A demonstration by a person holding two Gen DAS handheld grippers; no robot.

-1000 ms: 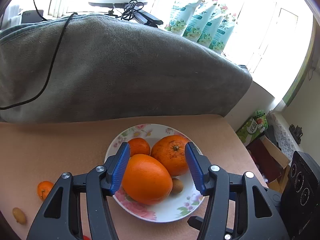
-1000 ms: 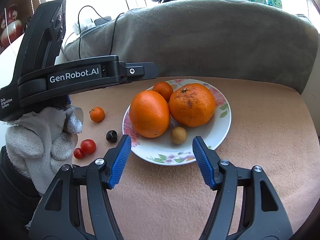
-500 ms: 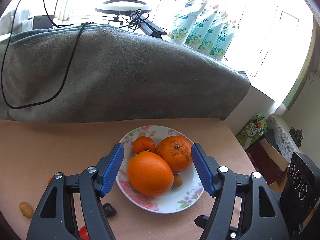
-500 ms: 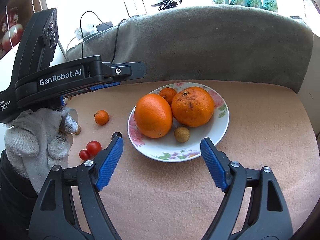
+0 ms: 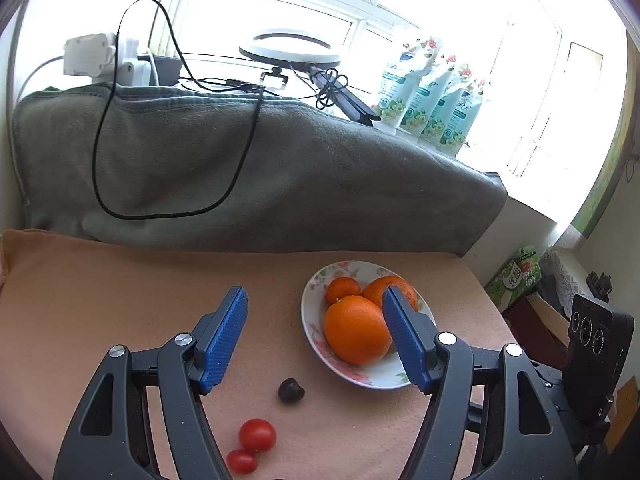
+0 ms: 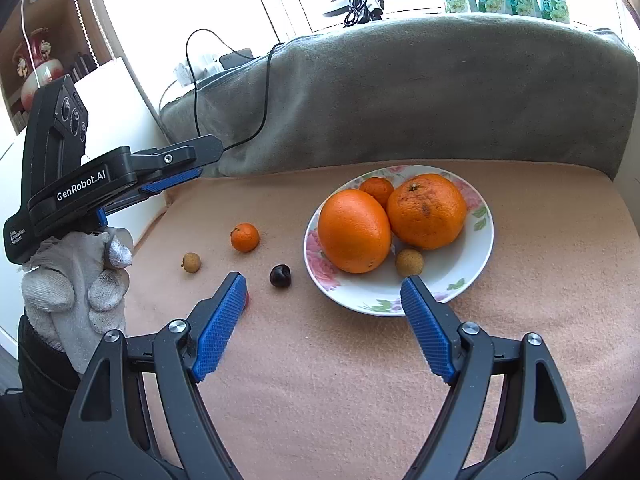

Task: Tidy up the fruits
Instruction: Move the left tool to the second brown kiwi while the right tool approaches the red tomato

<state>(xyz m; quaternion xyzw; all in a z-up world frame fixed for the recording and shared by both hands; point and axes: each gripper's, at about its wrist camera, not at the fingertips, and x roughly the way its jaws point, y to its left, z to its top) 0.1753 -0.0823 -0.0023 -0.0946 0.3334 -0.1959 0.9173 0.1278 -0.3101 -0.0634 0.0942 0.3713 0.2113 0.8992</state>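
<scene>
Just ahead of left claw (image 5: 314, 336), cherry (image 5: 291, 390).

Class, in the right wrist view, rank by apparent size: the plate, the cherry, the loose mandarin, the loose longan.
1. plate
2. mandarin
3. cherry and longan: too alike to rank.

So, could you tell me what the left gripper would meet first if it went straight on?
Probably bare peach table cloth. The open left gripper aims left of the floral plate; depth is unclear.
</scene>
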